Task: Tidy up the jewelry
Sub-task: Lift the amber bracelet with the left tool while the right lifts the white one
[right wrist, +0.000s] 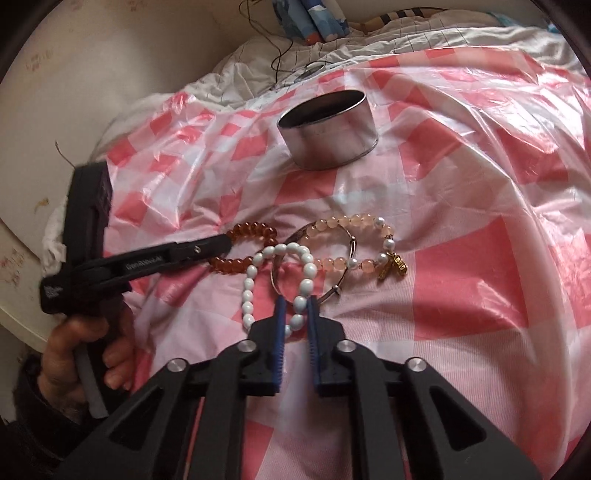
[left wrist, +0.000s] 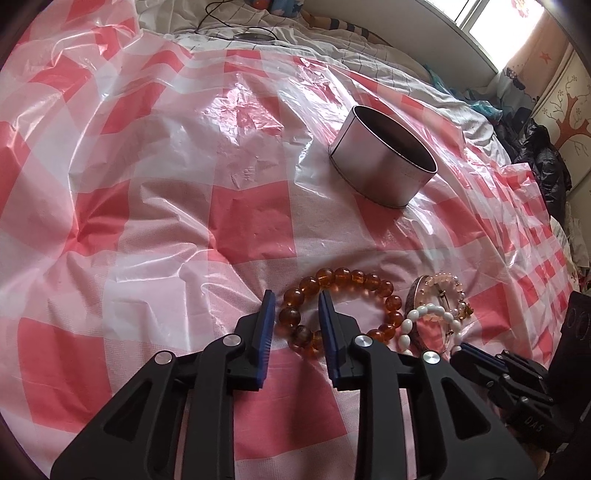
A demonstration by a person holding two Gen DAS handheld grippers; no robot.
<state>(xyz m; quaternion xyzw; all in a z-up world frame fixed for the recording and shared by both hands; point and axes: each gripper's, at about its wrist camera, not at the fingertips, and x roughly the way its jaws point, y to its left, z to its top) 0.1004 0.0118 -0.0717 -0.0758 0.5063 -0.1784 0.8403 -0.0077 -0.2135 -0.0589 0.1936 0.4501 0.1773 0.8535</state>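
An amber bead bracelet [left wrist: 343,306] lies on the pink checked plastic sheet. My left gripper [left wrist: 296,302] is open, its fingers straddling the bracelet's left side. A white bead bracelet [right wrist: 273,284] overlaps a thin silver bangle [right wrist: 314,258] and a peach bead bracelet with gold charms [right wrist: 354,240]. My right gripper [right wrist: 296,304] is open, its fingers on either side of the white bracelet's near beads. A round silver tin [left wrist: 384,155], open and empty-looking, stands further back; it also shows in the right wrist view [right wrist: 328,129]. The left gripper shows in the right wrist view [right wrist: 221,245] over the amber bracelet [right wrist: 251,249].
The plastic sheet [left wrist: 184,184] covers a bed with a white quilt [left wrist: 332,40] behind. A black cable and a round lid [left wrist: 255,36] lie at the back. Dark clothes [left wrist: 546,162] pile at the right edge. A wall [right wrist: 147,55] borders the left.
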